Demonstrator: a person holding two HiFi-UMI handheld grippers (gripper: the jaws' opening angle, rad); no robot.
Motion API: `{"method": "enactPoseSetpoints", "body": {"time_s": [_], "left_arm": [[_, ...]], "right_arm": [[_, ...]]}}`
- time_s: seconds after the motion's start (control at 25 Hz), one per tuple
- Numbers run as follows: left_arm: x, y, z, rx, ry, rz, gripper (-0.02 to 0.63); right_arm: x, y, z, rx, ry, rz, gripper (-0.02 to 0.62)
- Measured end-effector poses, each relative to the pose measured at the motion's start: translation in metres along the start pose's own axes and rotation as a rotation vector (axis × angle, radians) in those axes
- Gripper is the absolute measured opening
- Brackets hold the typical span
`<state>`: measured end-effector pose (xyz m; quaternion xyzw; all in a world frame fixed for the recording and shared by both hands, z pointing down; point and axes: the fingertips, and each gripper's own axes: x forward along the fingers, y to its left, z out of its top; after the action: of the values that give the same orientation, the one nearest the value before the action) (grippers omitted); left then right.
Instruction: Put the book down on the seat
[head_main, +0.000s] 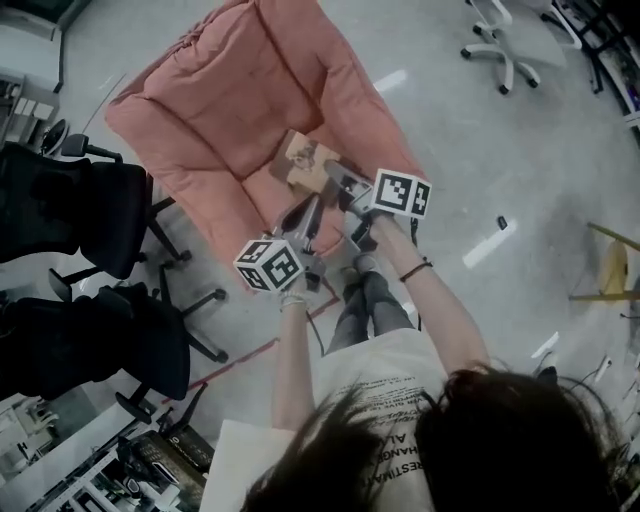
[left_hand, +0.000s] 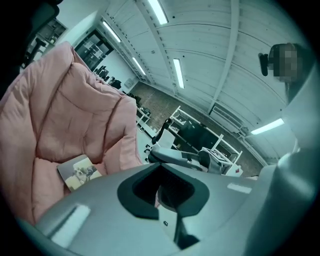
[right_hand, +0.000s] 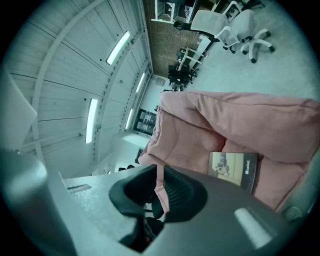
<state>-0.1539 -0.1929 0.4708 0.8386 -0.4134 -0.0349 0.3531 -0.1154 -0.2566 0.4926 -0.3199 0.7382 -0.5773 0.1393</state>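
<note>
The book (head_main: 305, 158) lies flat on the seat of a pink padded chair (head_main: 200, 110), cover up. It also shows in the left gripper view, book (left_hand: 80, 171) on the pink chair (left_hand: 60, 110), and in the right gripper view, book (right_hand: 233, 170) on the chair (right_hand: 200, 130). Both grippers hang above the seat's front edge, clear of the book. My left gripper (head_main: 303, 215) (left_hand: 157, 187) has its pads together and holds nothing. My right gripper (head_main: 335, 178) (right_hand: 159, 192) shows a thin slit between its pads, with nothing in it.
Two black office chairs (head_main: 70, 210) (head_main: 90, 340) stand close to the pink chair's left side. A white office chair (head_main: 500, 45) stands at the far right, and a yellow frame (head_main: 612, 270) at the right edge. The person's legs (head_main: 365, 300) stand just before the seat.
</note>
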Motion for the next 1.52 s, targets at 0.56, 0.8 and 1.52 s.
{"method": "enactPoseSetpoints", "body": {"time_s": [0.56,0.8,1.52], "left_arm": [[-0.023,-0.047,0.026,0.048,-0.045,-0.032,0.000],[-0.031,-0.058,0.029,0.066,-0.061,-0.039,0.000],[-0.041,-0.062,0.037,0.086,-0.089,-0.028,0.000]], "right_arm": [[-0.035,0.068,-0.009,-0.054,0.007,0.125,0.018],[-0.045,0.082,-0.012,-0.067,-0.029,0.148,0.003],[-0.052,0.092,-0.013,-0.024,-0.075,0.201,0.003]]}}
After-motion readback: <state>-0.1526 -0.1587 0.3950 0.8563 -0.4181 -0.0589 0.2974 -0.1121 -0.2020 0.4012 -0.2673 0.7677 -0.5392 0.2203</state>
